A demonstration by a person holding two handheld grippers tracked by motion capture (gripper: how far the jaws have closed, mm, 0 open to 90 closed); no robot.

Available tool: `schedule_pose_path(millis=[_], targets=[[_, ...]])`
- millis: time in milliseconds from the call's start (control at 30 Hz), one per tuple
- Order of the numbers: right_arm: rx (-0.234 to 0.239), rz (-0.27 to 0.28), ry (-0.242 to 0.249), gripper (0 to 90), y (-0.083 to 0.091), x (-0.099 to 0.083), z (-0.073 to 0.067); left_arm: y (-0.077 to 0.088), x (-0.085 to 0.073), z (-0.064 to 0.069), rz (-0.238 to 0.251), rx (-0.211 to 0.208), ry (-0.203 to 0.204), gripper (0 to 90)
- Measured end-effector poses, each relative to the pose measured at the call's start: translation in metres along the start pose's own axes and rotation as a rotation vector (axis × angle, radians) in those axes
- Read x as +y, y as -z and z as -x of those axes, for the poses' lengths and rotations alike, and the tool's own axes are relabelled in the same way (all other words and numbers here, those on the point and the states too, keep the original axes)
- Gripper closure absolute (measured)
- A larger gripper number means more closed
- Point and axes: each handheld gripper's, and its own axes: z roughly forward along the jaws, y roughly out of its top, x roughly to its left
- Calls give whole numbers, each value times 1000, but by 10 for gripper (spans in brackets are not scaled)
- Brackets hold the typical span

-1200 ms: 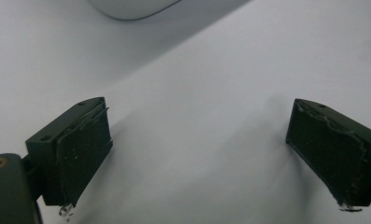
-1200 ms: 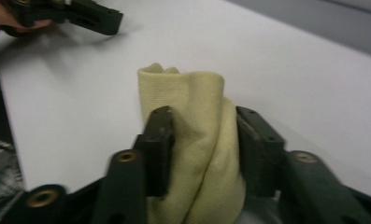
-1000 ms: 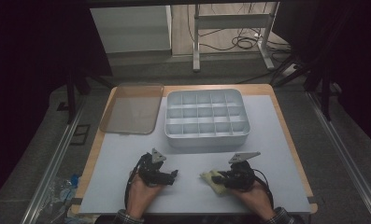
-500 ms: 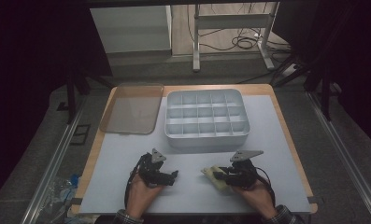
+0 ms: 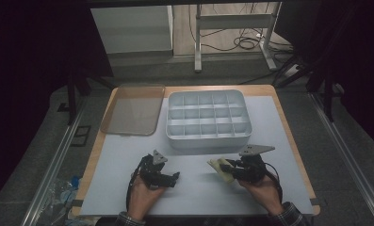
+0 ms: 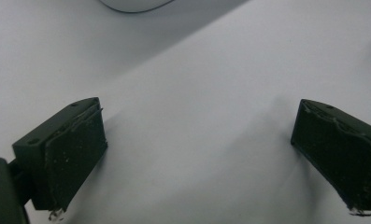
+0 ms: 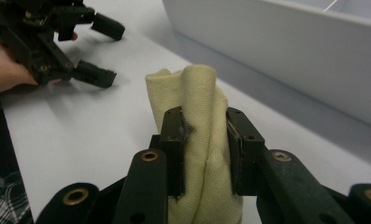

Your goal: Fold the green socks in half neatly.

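Observation:
A folded pale yellow cloth (image 7: 199,140) is pinched between the jaws of my right gripper (image 7: 204,144), which is shut on it. From above, the cloth (image 5: 221,168) sticks out to the left of that gripper (image 5: 228,170), just over the white table sheet near the front. My left gripper (image 5: 171,178) rests at the front left with its jaws wide open and nothing between them; its own view has bare sheet between the two black pads (image 6: 75,154). The right gripper view also has the left gripper (image 7: 96,51) farther off, open.
A grey divided tray (image 5: 208,140) with several empty compartments stands at the table's middle back. A clear brownish lid (image 5: 133,110) lies to its left. The white sheet (image 5: 194,188) covers the wooden tabletop (image 5: 295,141). Metal rails run along both table sides.
The right gripper with the cloth has shifted slightly. The left gripper has stayed where it was, open.

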Motion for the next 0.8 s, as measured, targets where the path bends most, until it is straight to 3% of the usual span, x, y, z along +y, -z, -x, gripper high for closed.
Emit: schedule_pose_path(millis=[333,800], targets=[[-50,33,9,710,13,13,11,0,0,0,4,1,5,28],[-84,52,12,708,22,25,20,0,0,0,4,0,5,28]])
